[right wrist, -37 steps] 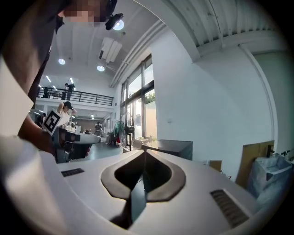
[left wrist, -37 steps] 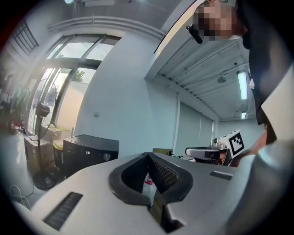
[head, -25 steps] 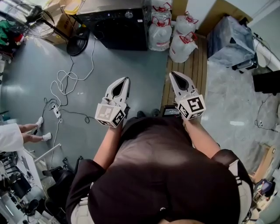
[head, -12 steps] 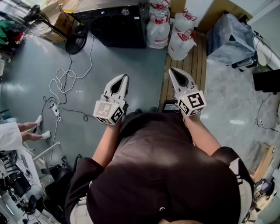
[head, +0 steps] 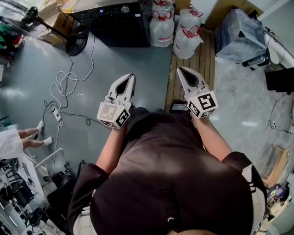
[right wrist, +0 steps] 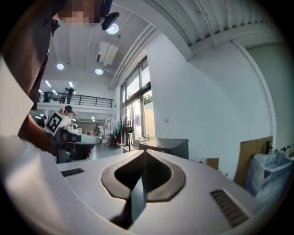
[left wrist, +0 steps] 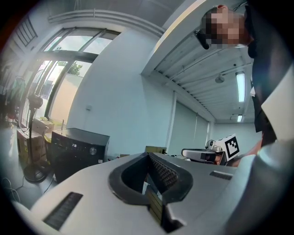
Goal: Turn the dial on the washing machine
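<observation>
Clenched and empty: white two-jaw left gripper (head: 131,77), pads pressed together at the tip, nothing between. Same for the white right gripper (head: 180,69), jaws meeting in a closed point. Both carried side by side at the centre of the head view, tips aimed up-frame toward the machine. Probably shut simply for the approach, with nothing yet to grasp.

Well apart from either tip, at the upper edge of the head view: boxy black washing machine (head: 121,25), small round silver dial (head: 125,8) on its control panel. Approach judged unfinished, dial untouched.

Just right of the machine, bulging white plastic bags with red ties (head: 161,28); below them, a slatted wooden platform (head: 193,64). At upper left, a black pedestal fan (head: 77,43), with white cables (head: 69,85) looping over the grey floor (head: 138,64).

Only in the left gripper view: the machine's front at lower left, lit display and dial (left wrist: 93,150) side by side on the fascia, a face-on look that the top-down head view flattens. In the right gripper view: merely a dark top corner of the machine (right wrist: 167,146) beyond the closed tips, dial not visible.
</observation>
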